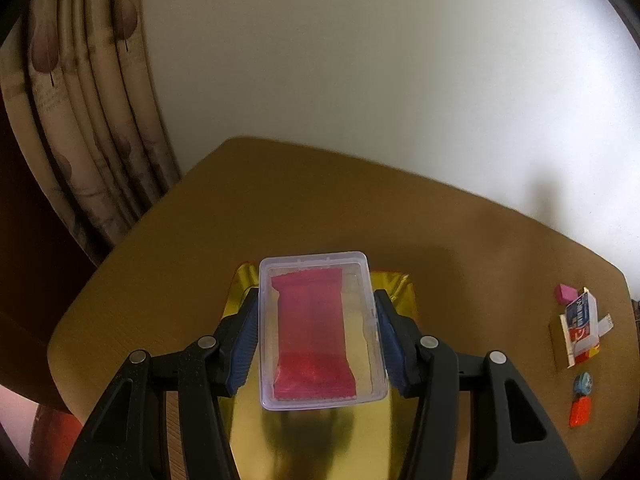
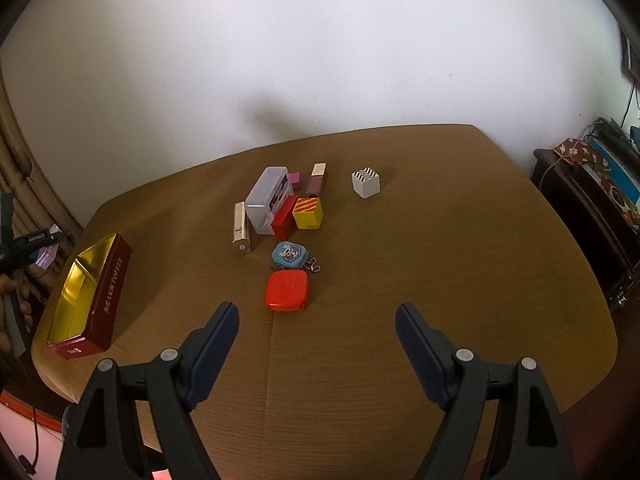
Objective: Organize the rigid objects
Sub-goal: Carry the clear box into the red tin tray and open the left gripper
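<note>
Left gripper (image 1: 316, 336) — clamped on a clear plastic box (image 1: 322, 332) holding a red sachet (image 1: 314, 332), above the gold-lined toffee tin (image 2: 86, 280). Small boxes cluster mid-table (image 2: 440, 280). Right gripper (image 2: 316, 336) — jaws apart, empty, near an orange case (image 2: 287, 290).

The left gripper (image 1: 318, 336) is showing two black plastic arms with a fine grainy texture and triangular cut-outs in them. Round silver screws are sitting at the joints, two on each side. The fingers (image 1: 245, 344) are wearing dark blue ribbed pads. The right gripper (image 2: 316, 344) is looking the same: black arms, silver screws, blue pads on its fingers (image 2: 218, 344). At the left edge of the right wrist view a hand (image 2: 12, 304) is appearing, perhaps with a dark strap, but it is too blurred to tell.
</note>
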Available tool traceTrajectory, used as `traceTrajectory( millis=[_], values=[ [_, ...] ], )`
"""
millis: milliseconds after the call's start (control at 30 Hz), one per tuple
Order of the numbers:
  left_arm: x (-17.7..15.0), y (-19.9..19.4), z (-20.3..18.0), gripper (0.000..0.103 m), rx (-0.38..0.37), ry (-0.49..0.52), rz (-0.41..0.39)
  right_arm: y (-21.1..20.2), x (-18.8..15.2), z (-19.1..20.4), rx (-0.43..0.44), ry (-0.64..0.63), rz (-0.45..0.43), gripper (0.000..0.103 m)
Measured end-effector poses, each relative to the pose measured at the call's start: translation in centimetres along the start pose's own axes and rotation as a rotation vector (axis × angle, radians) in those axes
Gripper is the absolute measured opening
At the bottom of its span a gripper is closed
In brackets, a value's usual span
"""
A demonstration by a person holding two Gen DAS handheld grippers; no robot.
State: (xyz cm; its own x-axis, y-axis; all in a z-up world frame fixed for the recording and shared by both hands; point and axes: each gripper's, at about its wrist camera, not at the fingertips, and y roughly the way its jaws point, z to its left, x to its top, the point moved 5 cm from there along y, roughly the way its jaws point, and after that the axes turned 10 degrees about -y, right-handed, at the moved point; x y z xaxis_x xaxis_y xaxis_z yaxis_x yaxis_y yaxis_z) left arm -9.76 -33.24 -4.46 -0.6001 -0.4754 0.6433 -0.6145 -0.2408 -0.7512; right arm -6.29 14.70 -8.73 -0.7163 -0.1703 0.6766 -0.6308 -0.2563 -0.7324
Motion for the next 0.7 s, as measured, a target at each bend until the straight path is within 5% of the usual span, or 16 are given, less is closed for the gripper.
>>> traceTrajectory(
  millis=[233,700],
  values=[
    [-0.5,3.3,1.7,0.050,0.033,-0.008,0.077,0.4,0.0,0.2,-0.007,-0.008,0.009,0.083],
    [-2.7,10.8,-0.8,0.050,0.175,0.045,0.218,1.8,-0.6,0.7,-0.014,-0.035,0.049,0.083]
  ],
)
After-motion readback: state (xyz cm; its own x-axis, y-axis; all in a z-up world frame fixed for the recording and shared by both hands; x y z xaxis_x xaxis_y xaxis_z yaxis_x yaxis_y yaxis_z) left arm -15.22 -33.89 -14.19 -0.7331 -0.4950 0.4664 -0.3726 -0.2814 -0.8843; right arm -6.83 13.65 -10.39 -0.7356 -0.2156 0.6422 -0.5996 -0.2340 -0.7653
